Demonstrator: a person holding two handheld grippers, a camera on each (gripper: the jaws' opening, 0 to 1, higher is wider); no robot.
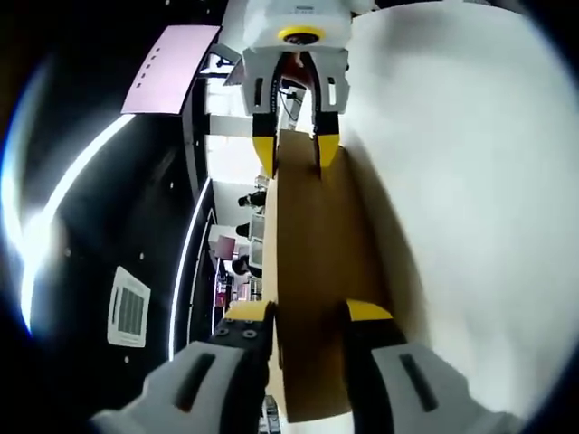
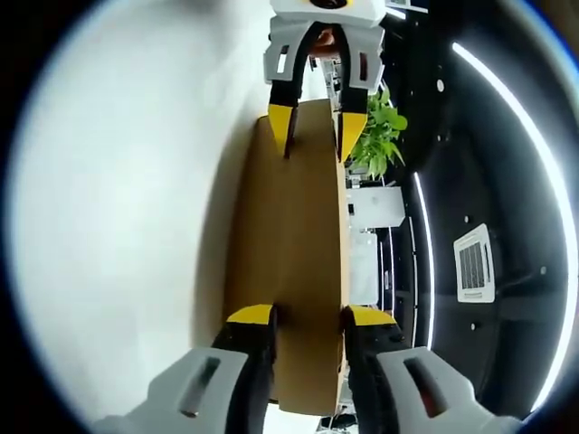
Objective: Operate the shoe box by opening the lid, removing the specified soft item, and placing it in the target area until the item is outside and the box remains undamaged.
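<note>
Here, shoe box (image 1: 317, 271) between both tongs, potted plant (image 2: 378, 136) beyond

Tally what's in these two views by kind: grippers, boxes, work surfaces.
Grippers: 2, the left gripper and the right gripper, each closed on an end of the box
Cardboard shoe box: 1
White table: 1
Total: 4

- Shoe box (image 1: 312, 280), left gripper view: near end hidden behind the left gripper (image 1: 308, 318) jaws; bottom edge cut off by the frame.
- Shoe box interior and the soft item: hidden; contents cannot be told.
- Right gripper (image 1: 295, 152), at the box's far end: body cut off at the top edge.
- Background beyond the left jaw: figures and furniture too small to identify.
- Plant (image 2: 380, 136), right gripper view: partly hidden behind the box edge.
</note>
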